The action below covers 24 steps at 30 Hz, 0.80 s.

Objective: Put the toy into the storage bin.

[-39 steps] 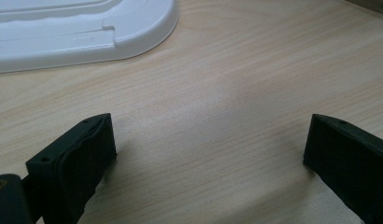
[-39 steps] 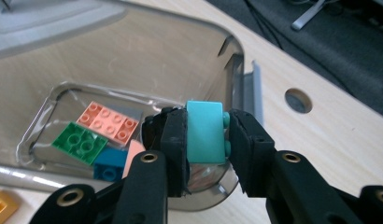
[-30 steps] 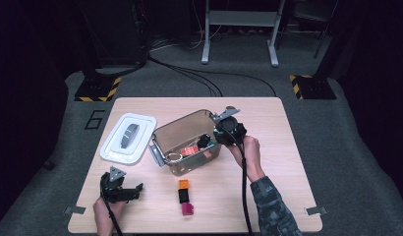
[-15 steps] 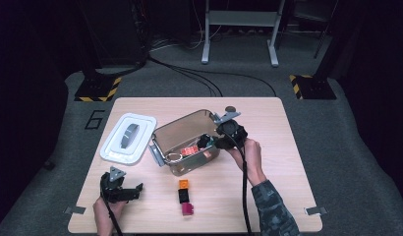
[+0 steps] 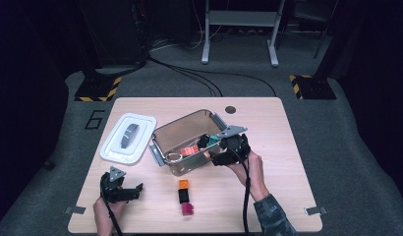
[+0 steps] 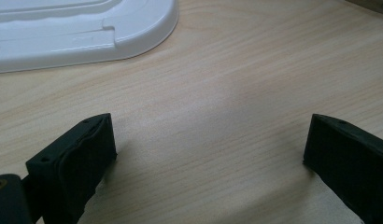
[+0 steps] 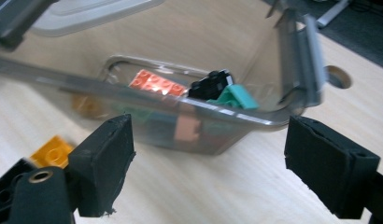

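Note:
A clear grey-tinted box (image 5: 182, 129) stands mid-table with a salmon brick (image 5: 189, 150), a black brick (image 7: 210, 84) and a teal brick (image 7: 234, 97) inside. My right gripper (image 5: 209, 151) hovers at the box's (image 7: 133, 91) near right corner. Its jaws have just been opening and stand apart with nothing between them (image 7: 208, 140). In front of the box lie an orange brick (image 5: 184, 184), a black brick (image 5: 184, 195) and a magenta brick (image 5: 188, 209). My left gripper (image 5: 133, 191) rests low at the front left, open (image 6: 208, 140) over bare wood.
The white lid (image 5: 128, 137) lies flat to the left of the box, and its edge reaches into the left gripper view (image 6: 77, 28). A round hole (image 5: 230, 109) sits in the tabletop behind the box. The orange brick (image 7: 52, 149) lies close to my right gripper's left jaw.
My right gripper has slid from the box's far right end toward the near side and a little lower. The left hand has kept still.

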Available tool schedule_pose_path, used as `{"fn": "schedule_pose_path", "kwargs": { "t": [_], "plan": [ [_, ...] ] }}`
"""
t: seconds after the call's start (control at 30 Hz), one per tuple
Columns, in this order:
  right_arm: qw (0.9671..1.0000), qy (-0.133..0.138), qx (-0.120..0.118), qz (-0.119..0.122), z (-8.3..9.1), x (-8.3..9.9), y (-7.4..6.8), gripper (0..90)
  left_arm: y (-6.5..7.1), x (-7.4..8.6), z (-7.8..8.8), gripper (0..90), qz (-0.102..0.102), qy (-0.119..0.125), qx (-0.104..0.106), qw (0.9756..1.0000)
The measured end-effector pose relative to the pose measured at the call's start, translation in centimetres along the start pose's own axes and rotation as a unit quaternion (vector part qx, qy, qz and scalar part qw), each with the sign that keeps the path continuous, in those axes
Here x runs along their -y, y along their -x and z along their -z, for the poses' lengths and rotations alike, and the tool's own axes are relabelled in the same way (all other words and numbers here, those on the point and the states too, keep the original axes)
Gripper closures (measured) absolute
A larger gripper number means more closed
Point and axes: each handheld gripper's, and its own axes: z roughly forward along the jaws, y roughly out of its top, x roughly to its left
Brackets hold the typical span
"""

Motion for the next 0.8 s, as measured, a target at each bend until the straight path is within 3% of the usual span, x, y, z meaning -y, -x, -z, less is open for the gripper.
{"fn": "schedule_pose_path", "kwargs": {
  "t": [0.23,0.37,0.63,0.8],
  "plan": [
    [0.9994,-0.006,-0.034,-0.002,-0.6,2.2,-2.4,13.4,0.0,0.0,0.0,2.1,0.000,0.000,0.000,1.0000],
    [0.9985,-0.007,-0.053,0.009,-1.1,3.3,-3.9,13.4,0.0,0.0,0.0,2.1,-0.001,-0.002,0.001,1.0000],
    [0.9931,-0.016,-0.112,0.032,-2.6,5.5,-7.8,12.0,0.0,0.0,0.0,2.1,-0.001,-0.003,0.001,1.0000],
    [0.9903,-0.022,-0.130,0.044,-3.3,5.9,-10.1,12.1,0.0,0.0,0.0,2.1,-0.001,-0.003,0.001,1.0000]
  ]
}}
